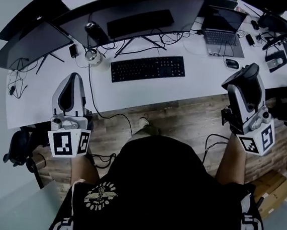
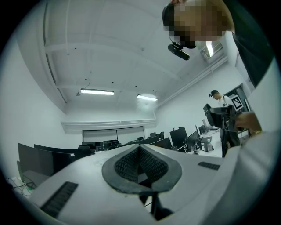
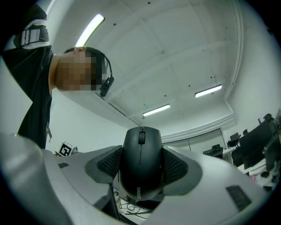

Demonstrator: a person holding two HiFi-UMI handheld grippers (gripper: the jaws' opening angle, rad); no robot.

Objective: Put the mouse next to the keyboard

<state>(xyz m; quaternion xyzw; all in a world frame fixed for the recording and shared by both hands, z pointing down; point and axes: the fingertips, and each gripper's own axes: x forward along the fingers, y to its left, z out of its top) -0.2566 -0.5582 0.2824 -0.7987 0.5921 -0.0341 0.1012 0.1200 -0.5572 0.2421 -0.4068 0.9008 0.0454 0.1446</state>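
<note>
A black mouse (image 3: 141, 160) sits clamped between the ribbed pads of my right gripper (image 3: 141, 172), which points up toward the ceiling. In the head view that gripper (image 1: 247, 75) is raised at the right, just off the desk's front edge, with the mouse (image 1: 249, 70) at its tip. The black keyboard (image 1: 148, 68) lies on the white desk (image 1: 208, 67), left of and beyond the right gripper. My left gripper (image 1: 74, 79) is upright at the left over the desk's near edge. Its pads (image 2: 151, 166) are pressed together with nothing between them.
A second mouse (image 1: 232, 63) lies on the desk in front of an open laptop (image 1: 222, 27). Curved monitors (image 1: 138, 15) stand behind the keyboard, with cables (image 1: 140, 43) and a round metal object (image 1: 92, 55) to its left. More gear (image 1: 278, 54) crowds the far right.
</note>
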